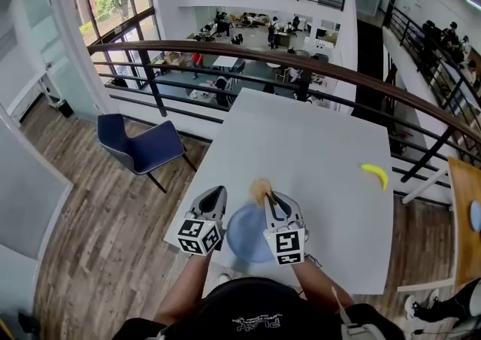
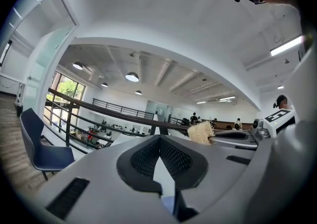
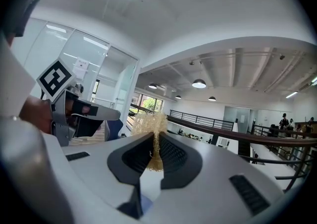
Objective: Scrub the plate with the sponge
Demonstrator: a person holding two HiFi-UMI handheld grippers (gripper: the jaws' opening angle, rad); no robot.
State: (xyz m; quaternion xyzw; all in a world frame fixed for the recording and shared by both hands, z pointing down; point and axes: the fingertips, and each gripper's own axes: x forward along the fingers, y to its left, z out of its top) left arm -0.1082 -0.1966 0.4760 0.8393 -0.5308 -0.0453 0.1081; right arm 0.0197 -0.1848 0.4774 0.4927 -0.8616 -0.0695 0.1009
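Right gripper (image 3: 153, 143) pinches the tan sponge (image 3: 147, 123) at its jaw tips, tuft poking out ready to scrub the blue plate (image 1: 244, 235) lying on the table (image 1: 316, 150) beneath, while left gripper (image 2: 159, 141), jaws together on nothing, sits at the plate's left edge, probably to steady it.

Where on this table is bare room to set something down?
Bare: the table beyond the sponge, and the stretch between plate and banana. Crowded: the near edge, where the left gripper and right gripper flank the plate.
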